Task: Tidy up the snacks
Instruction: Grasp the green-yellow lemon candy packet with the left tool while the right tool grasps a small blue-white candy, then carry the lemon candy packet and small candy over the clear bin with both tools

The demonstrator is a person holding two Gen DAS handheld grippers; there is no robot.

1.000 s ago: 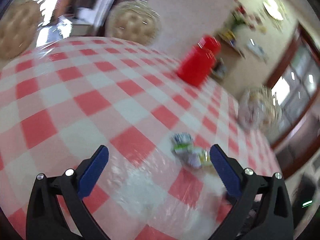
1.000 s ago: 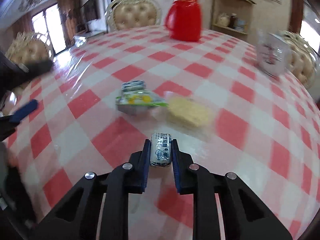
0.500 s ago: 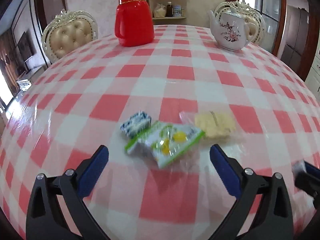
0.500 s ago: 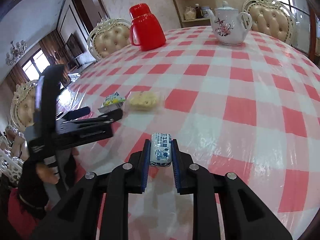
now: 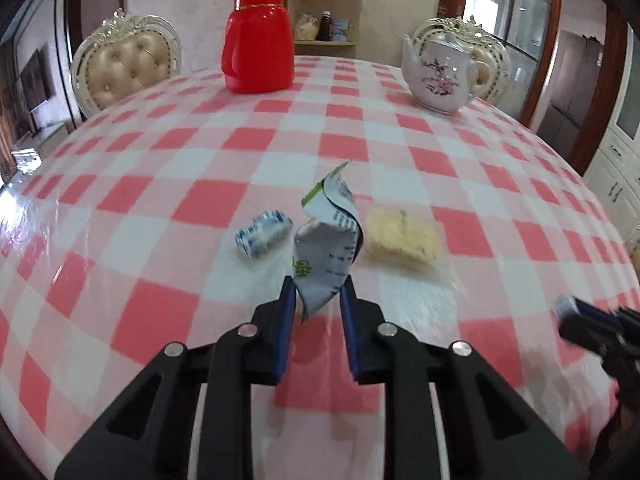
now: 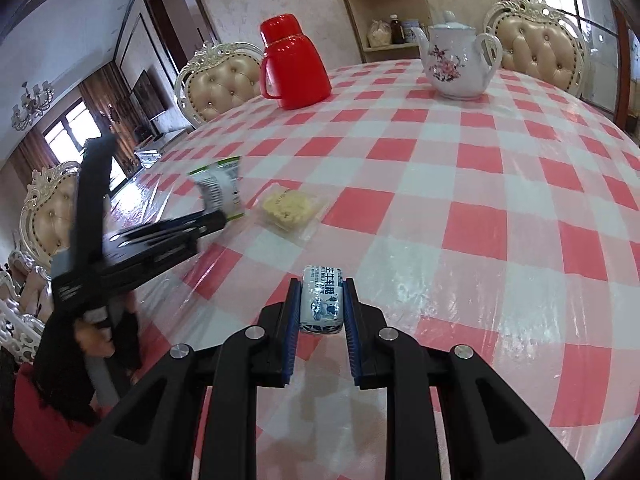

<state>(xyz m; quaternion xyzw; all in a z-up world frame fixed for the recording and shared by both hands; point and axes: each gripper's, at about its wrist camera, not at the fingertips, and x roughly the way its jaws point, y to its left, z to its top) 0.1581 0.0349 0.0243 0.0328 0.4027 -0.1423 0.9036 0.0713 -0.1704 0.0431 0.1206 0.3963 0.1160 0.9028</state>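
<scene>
**Both grippers hold a snack above the checked table**

We see our left gripper (image 5: 318, 294) clamped on a green-and-white snack packet (image 5: 326, 240). Its blue pads (image 5: 286, 308) pinch the packet's lower corner, and the packet stands up crumpled and twisted between them, lifted off the cloth. From the right wrist view the same packet (image 6: 220, 192) shows at the tip of the left gripper (image 6: 218, 216), raised over the table's left part, with a hand (image 6: 96, 336) gripping the handle below.

Our right gripper (image 6: 322, 300) is clenched on a small blue-and-white wrapped candy (image 6: 322, 300). The candy lies lengthwise between the pads (image 6: 294, 312), its far end poking out just past the tips.

On the red-and-white checked tablecloth (image 5: 160, 184) two snacks remain. A second blue-and-white wrapped candy (image 5: 264, 234) lies just left of the held packet, and a clear-wrapped yellow biscuit (image 5: 402, 238) lies just right of it. In the right wrist view the biscuit (image 6: 288, 206) sits near the packet and beyond the held candy.

At the far side of the table stand a red thermos jug (image 5: 258, 36) and a white floral teapot (image 5: 438, 72), well apart from each other. Cream tufted chairs (image 5: 124, 68) stand behind them.
</scene>
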